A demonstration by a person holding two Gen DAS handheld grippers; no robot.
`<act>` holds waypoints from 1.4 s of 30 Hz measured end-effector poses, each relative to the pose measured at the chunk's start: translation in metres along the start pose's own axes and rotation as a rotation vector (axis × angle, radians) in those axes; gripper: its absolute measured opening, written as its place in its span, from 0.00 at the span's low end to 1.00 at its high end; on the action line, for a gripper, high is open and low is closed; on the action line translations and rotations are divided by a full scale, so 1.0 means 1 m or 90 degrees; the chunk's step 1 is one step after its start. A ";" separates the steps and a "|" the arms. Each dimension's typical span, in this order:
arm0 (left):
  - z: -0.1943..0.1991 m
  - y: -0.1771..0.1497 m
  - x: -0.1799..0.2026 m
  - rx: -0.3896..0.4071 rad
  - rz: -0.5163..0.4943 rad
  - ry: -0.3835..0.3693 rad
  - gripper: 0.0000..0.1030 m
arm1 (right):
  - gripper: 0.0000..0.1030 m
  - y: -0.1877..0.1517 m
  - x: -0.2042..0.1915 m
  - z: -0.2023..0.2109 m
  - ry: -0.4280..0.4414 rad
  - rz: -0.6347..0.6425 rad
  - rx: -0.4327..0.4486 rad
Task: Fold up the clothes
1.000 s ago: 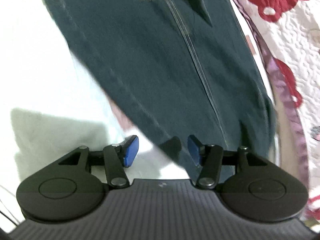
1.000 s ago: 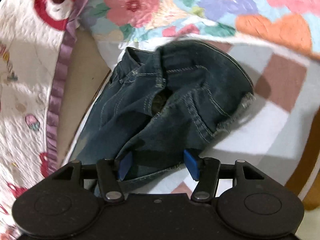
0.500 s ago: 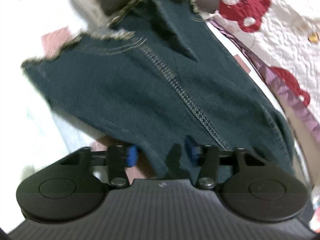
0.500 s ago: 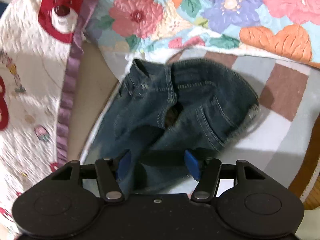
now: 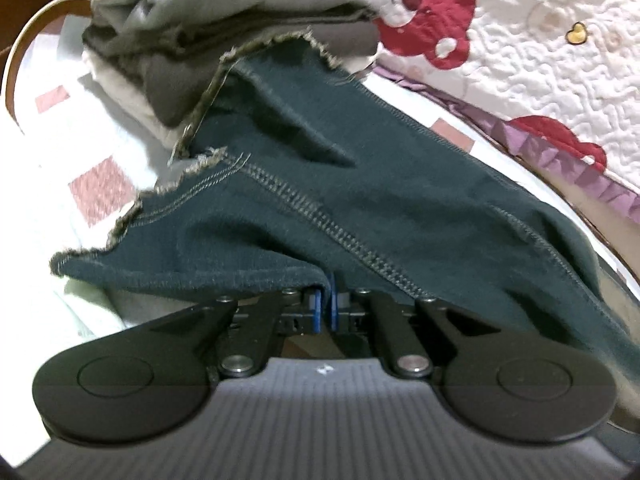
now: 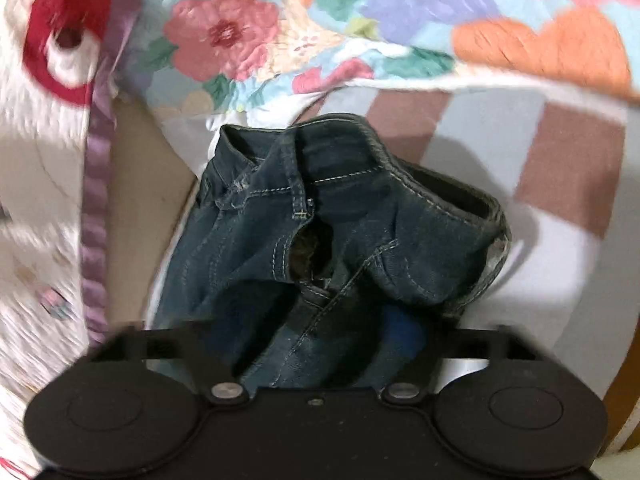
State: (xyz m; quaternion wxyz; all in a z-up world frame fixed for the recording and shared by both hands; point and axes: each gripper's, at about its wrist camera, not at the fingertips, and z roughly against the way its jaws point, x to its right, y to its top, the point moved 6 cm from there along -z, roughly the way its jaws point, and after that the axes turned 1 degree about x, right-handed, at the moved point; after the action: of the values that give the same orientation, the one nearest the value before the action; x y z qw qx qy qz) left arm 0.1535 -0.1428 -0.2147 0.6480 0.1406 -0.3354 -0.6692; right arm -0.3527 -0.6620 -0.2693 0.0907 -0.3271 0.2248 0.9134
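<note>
A pair of dark blue jeans (image 5: 360, 184) lies on a checked bed sheet (image 5: 100, 184). In the left wrist view my left gripper (image 5: 325, 308) is shut on a fold of the jeans leg near the frayed hem, and the cloth drapes over the blue pads. In the right wrist view the waistband end of the jeans (image 6: 340, 232) lies bunched with the fly open. My right gripper (image 6: 320, 344) is low over that end with denim lying between its arms. The picture is blurred and the fingertips are hidden, so its state is unclear.
A stack of folded grey and cream clothes (image 5: 224, 28) sits just beyond the jeans hem. A white quilt with red bears (image 5: 540, 60) lies along one side. A flowered quilt (image 6: 360, 28) lies beyond the waistband. A wooden bed edge (image 6: 624, 400) shows at the right.
My left gripper has closed on the jeans leg and moved toward the folded stack. My right gripper has come down closer onto the waistband end, with denim now between its arms.
</note>
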 end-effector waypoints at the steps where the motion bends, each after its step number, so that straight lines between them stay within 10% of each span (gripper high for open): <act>1: 0.003 0.002 -0.001 0.000 0.001 -0.004 0.03 | 0.20 0.000 -0.005 0.002 -0.002 0.031 0.011; 9: 0.082 0.024 0.008 0.016 -0.025 -0.057 0.03 | 0.13 0.009 -0.098 0.126 0.139 0.280 0.209; 15: 0.078 -0.020 -0.025 -0.082 0.005 -0.020 0.03 | 0.13 0.007 -0.031 0.128 -0.019 0.320 0.166; 20: 0.059 -0.053 -0.045 -0.137 0.030 0.007 0.04 | 0.28 -0.012 0.052 0.090 -0.049 0.179 0.050; 34: 0.038 -0.036 -0.070 -0.072 0.162 -0.027 0.40 | 0.64 0.000 0.078 0.072 -0.004 0.057 0.071; 39: 0.026 -0.026 -0.076 -0.067 0.180 -0.022 0.33 | 0.65 0.021 0.077 0.053 -0.004 0.051 0.114; 40: 0.025 -0.023 -0.075 -0.067 0.163 -0.014 0.03 | 0.58 0.026 0.073 0.050 -0.006 0.063 0.123; 41: 0.026 -0.020 -0.071 -0.069 0.130 -0.001 0.03 | 0.17 0.031 0.068 0.048 -0.009 0.079 0.132; 42: 0.030 -0.016 -0.067 -0.066 0.104 0.005 0.03 | 0.14 0.036 0.058 0.053 -0.009 0.104 0.154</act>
State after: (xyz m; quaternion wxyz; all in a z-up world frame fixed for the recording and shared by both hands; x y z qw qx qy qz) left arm 0.1307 -0.0713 -0.2192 0.7083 0.0817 -0.3078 -0.6300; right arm -0.4383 -0.6679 -0.2577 0.0564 -0.2878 0.3584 0.8863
